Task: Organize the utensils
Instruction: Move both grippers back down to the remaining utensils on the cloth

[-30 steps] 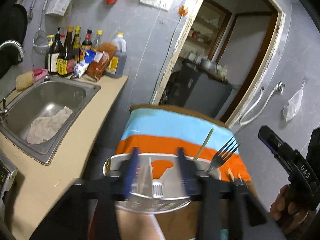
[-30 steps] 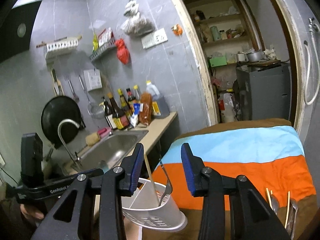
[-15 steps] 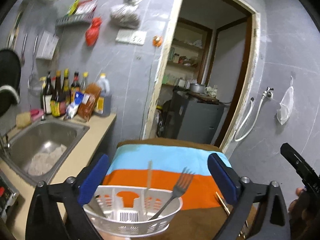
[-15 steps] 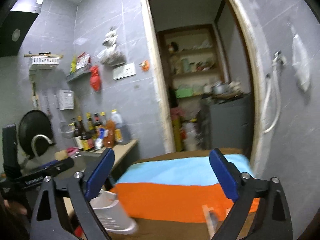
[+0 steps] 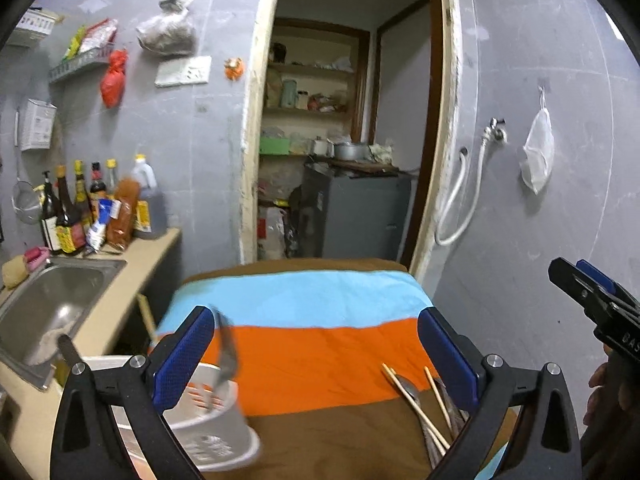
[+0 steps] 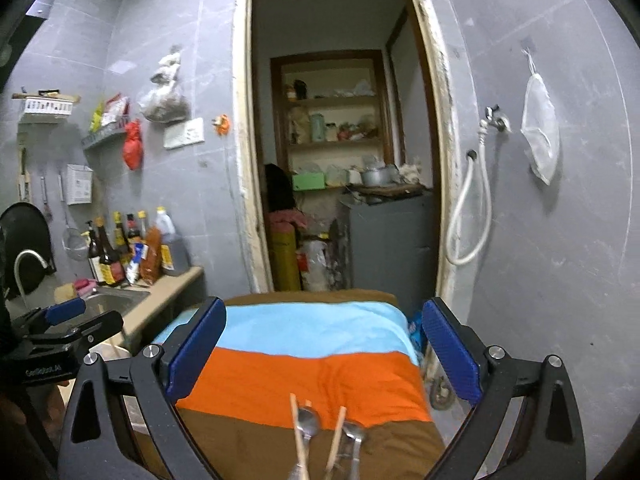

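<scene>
left gripper (image 5: 316, 356): fingers spread wide, holding nothing | right gripper (image 6: 324, 354): fingers spread wide, holding nothing

Item count, as observed:

- Grippers: two, the left gripper (image 5: 316, 354) and the right gripper (image 6: 324, 352), each with jaws spread wide.
- White utensil caddy (image 5: 208, 420): one, at the near left of the striped cloth (image 5: 320, 352).
- Utensils standing in the caddy: one fork (image 5: 226, 354) and one chopstick (image 5: 146, 316).
- Loose chopsticks (image 6: 299, 436) on the cloth: two clearly visible.
- Loose spoons (image 6: 308, 424): two.
- Sink (image 5: 52, 300): one.
- Sauce bottles (image 5: 66, 208) on the worktop (image 5: 120, 288): about six; blur prevents an exact count.
</scene>
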Demonstrator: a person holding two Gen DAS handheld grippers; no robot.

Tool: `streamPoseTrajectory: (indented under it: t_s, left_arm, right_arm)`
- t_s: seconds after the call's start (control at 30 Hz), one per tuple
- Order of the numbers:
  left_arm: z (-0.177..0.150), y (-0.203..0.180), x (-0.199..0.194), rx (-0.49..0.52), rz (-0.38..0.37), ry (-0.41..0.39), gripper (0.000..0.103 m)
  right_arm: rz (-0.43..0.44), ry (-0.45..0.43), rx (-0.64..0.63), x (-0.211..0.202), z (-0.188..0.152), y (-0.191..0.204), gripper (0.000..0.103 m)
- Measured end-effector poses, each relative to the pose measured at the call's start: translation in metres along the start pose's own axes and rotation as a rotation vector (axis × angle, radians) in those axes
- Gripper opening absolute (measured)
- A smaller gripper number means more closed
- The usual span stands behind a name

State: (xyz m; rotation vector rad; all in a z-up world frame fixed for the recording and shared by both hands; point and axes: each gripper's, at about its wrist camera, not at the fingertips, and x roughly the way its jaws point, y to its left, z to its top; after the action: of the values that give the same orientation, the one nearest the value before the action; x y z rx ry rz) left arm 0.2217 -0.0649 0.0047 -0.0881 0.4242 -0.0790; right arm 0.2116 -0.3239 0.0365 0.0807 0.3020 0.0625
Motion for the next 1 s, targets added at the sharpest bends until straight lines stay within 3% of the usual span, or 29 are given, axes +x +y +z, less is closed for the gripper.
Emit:
streamPoseTrajectory:
  t_s: [0.27,0.53,0.67,0.73,0.87,1.0]
  left_arm:
    - [-0.035,-0.032,0.05,-0.01,-0.022,0.115,0.102]
    - [-0.072,-0.04,0.106,-0.076,-0.015,0.224,0.102]
    - [-0.084,-0.043,0.131,-0.104,-0.028,0.266,0.102]
    - [-0.086,-0.044,0.139,-0.108,-0.039,0.276,0.099]
    - [-0.093,-0.047,0.16,-0.114,-0.09,0.334,0.078]
    - [-0.099,-0.048,0.175,-0.164,-0.161,0.396,0.064]
  right_arm:
    - [-0.01,0.154,0.021,0.049,-0.042,-0.052,0.096]
    - [0.013,0.315,-0.006,0.099,-0.103,-0.071,0.096]
    - [0.062,0.363,-0.025,0.119,-0.126,-0.067,0.08]
    - [0.091,0.403,-0.042,0.132,-0.139,-0.061,0.069]
    - [0.135,0.48,-0.062,0.151,-0.159,-0.053,0.053]
    - [0.171,0.521,-0.075,0.161,-0.168,-0.045,0.048]
